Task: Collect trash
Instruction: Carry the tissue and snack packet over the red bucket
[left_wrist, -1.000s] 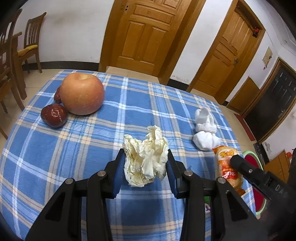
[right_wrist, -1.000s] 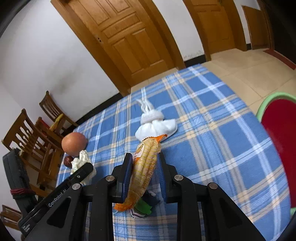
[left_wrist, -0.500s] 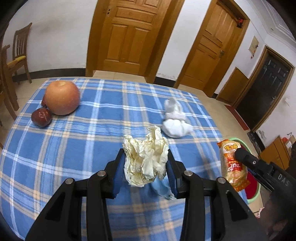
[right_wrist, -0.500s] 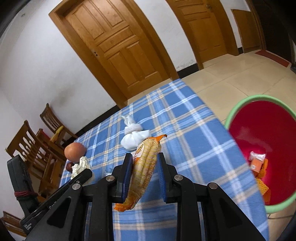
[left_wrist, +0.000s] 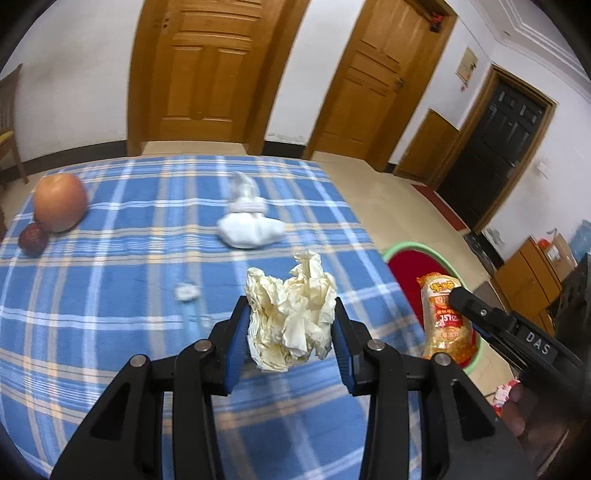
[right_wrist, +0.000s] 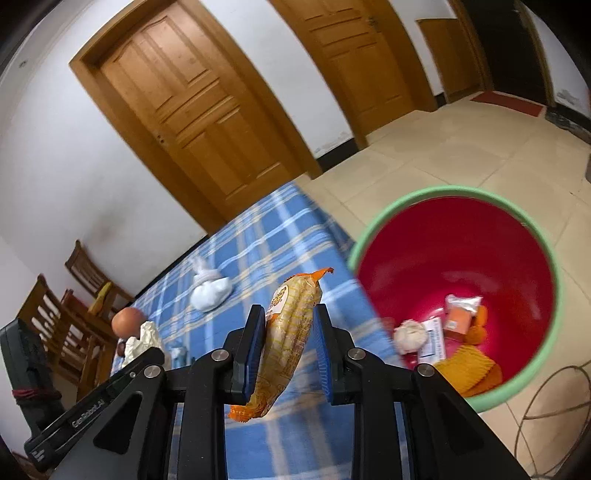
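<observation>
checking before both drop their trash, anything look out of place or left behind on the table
A small white scrap lies loose on the tablecloth, apart from the crumpled paper in the left gripper. The white tied bag also remains there.

L gripper: angled down, jaws clamped on crumpled paper.
R gripper: angled down, jaws clamped on snack packet, lifted.
</observation>
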